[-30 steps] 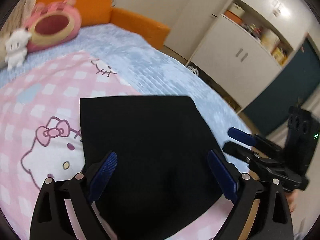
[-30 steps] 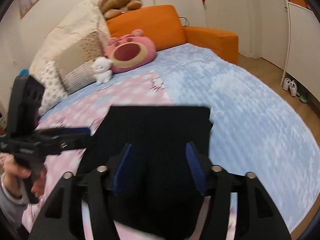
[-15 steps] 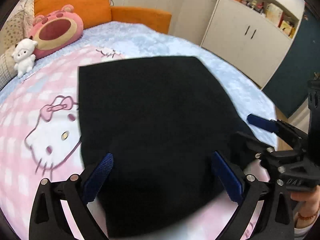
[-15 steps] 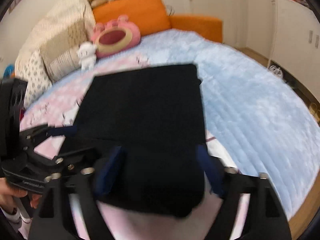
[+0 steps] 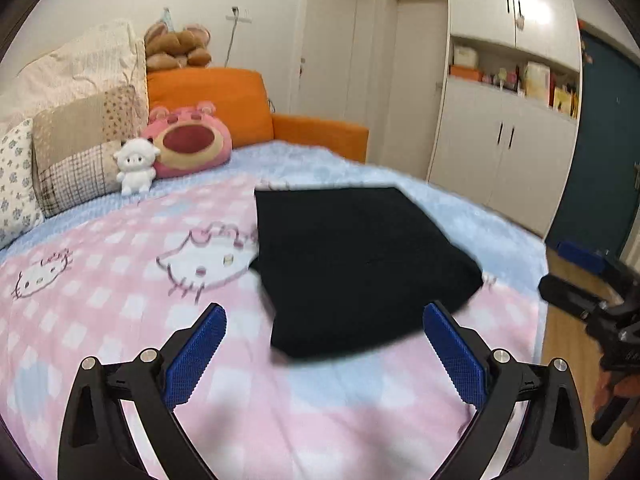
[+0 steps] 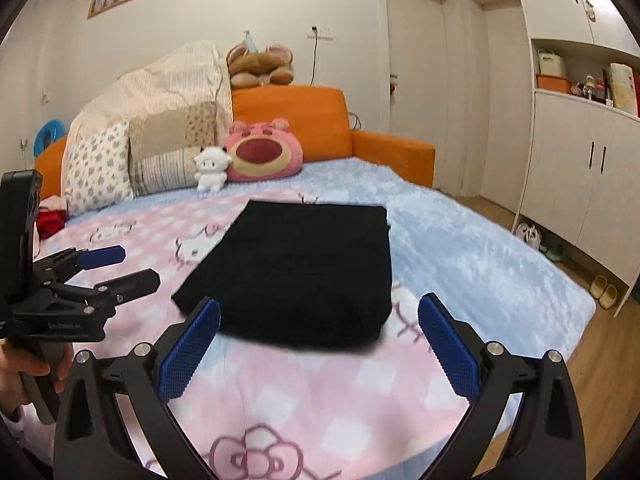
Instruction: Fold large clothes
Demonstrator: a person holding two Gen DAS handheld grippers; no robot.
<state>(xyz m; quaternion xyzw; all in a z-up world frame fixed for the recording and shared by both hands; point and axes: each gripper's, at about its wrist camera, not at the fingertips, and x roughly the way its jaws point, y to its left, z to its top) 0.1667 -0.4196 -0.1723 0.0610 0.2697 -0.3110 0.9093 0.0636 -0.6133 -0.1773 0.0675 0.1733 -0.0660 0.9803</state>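
Observation:
A black garment (image 5: 360, 264) lies folded into a flat rectangle on the pink cat-print blanket (image 5: 120, 300), and nothing holds it. In the right wrist view the garment (image 6: 304, 272) rests just beyond the fingertips. My left gripper (image 5: 324, 316) is open, drawn back short of the cloth's near edge, with nothing between its blue pads (image 5: 196, 356). My right gripper (image 6: 320, 304) has its jaws opening wide; its pads (image 6: 448, 348) press on nothing. Each view shows the other tool at its side: the left gripper (image 6: 100, 268), in a person's hand, and the right gripper (image 5: 572, 272).
Pillows (image 6: 168, 148), a pink bear plush (image 6: 260, 156) and a small white plush (image 6: 210, 168) sit at the bed's head against orange upholstery (image 6: 288, 108). White cupboards (image 6: 580, 168) stand to the right, with shoes (image 6: 604, 290) on the wooden floor beside the bed's edge.
Both grippers have drawn back from over the black garment toward the near side of the bed. The right jaws have spread apart. The garment stays folded on the blanket.

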